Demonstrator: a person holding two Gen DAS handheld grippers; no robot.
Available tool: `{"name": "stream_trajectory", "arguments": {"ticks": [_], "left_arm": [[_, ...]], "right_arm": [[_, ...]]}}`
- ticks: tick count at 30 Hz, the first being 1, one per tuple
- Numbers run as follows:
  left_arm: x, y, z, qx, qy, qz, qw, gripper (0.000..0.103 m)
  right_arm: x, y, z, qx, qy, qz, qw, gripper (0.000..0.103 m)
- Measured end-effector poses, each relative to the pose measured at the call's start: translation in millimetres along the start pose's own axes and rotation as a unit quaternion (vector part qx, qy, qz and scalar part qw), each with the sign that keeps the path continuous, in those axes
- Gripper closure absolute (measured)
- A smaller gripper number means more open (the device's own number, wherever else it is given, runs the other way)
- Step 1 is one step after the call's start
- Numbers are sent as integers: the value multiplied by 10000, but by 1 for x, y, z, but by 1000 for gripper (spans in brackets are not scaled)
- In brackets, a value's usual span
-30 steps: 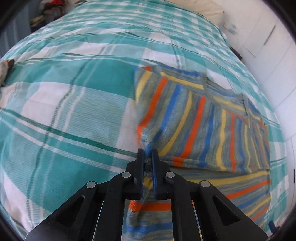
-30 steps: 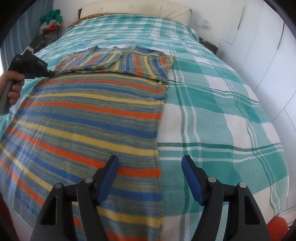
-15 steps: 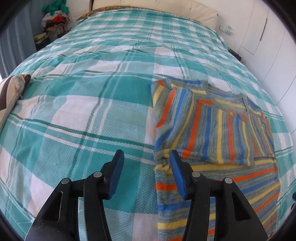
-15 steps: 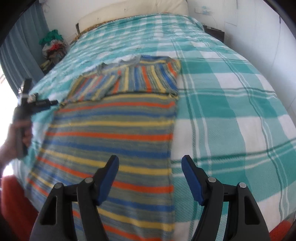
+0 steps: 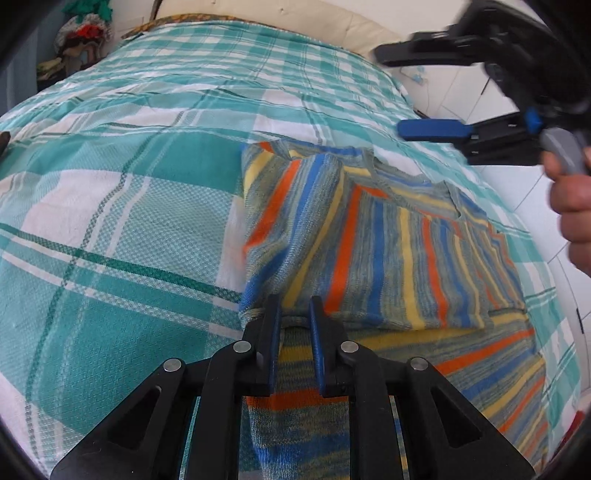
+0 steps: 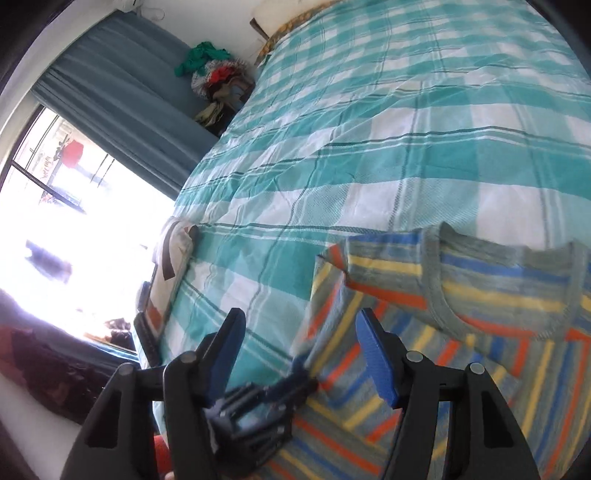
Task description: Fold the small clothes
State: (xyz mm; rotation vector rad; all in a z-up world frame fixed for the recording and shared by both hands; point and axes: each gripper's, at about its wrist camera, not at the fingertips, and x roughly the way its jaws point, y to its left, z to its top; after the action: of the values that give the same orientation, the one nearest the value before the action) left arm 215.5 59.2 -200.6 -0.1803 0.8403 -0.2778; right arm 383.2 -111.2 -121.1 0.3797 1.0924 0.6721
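A striped knit shirt (image 5: 388,251), grey with orange, blue and yellow bands, lies on the bed with its sleeves folded in over the chest. My left gripper (image 5: 295,314) sits at the shirt's near left edge, jaws narrowly apart around the folded sleeve edge. My right gripper (image 6: 299,332) is open and empty, hovering over the shirt's shoulder (image 6: 461,295), and it shows in the left wrist view (image 5: 436,129) at upper right. The left gripper (image 6: 295,380) shows blurred in the right wrist view.
The bed has a teal and white checked cover (image 5: 129,206). A cream pillow (image 5: 303,14) lies at the head. A small cushion (image 6: 173,258) sits at the bed's left edge. Clothes (image 6: 218,77) are piled beside a blue curtain (image 6: 122,92) and window.
My left gripper let go of the sleeve, opened wide, then closed to a narrow gap at the shirt's edge. My right gripper swung from the hem up over the shoulder and collar.
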Motion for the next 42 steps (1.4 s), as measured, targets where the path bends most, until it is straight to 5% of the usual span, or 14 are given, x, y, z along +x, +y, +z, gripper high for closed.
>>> {"name": "stream_trajectory", "arguments": {"ticks": [6,8,9,10,12,16,19,21,24,27,30,33,36,42], "left_arm": [[-4,9,-7,-197,-165,-339,9991,87],[-5,11,-7,-245,-194,-406,9987,87],[-4,11,-6,-259,-197,-429,9986,86],[-4,11,-6,-262,-197,-444,9985,84],[-4,10,-6,-248,-176,-462,9985,81],[-14,2,-5,-83,-63,-341,9994,65],[-37,-13,-4,176,-352,38,9992,38],[-48,-24,0,373,-566,-45,9977,37],[-40,-39,6,631,-445,-26,9970,33],[2,-33,2,676,207,397,9967,24],[-2,-38,-7,878,183,591,9942,23],[-26,-50,-14,897,304,615,9936,22],[-59,-58,-36,836,290,416,9952,17],[-88,-66,-122,651,1047,341,9918,12]], "right_arm": [[116,-19,37,-107,1252,-460,9910,44],[137,-18,38,-69,1703,-113,9853,67],[141,-12,41,-96,1692,128,9854,87],[140,-4,44,-151,1531,372,9874,91],[144,7,46,-251,1368,593,9885,91],[144,4,43,-371,1202,-98,9920,84],[89,-6,48,-310,419,-40,9986,70],[43,-13,42,-376,3,-72,9993,58],[-11,-29,12,-528,110,-72,9985,57],[-32,-56,-42,-267,614,-113,9977,57],[-24,-86,-98,-217,1106,-995,9886,57],[-47,-83,-129,-415,454,-1259,9901,61],[-86,-66,-159,-440,-182,-1286,9906,51],[-127,-37,-258,-840,-234,-2072,9744,46]]}}
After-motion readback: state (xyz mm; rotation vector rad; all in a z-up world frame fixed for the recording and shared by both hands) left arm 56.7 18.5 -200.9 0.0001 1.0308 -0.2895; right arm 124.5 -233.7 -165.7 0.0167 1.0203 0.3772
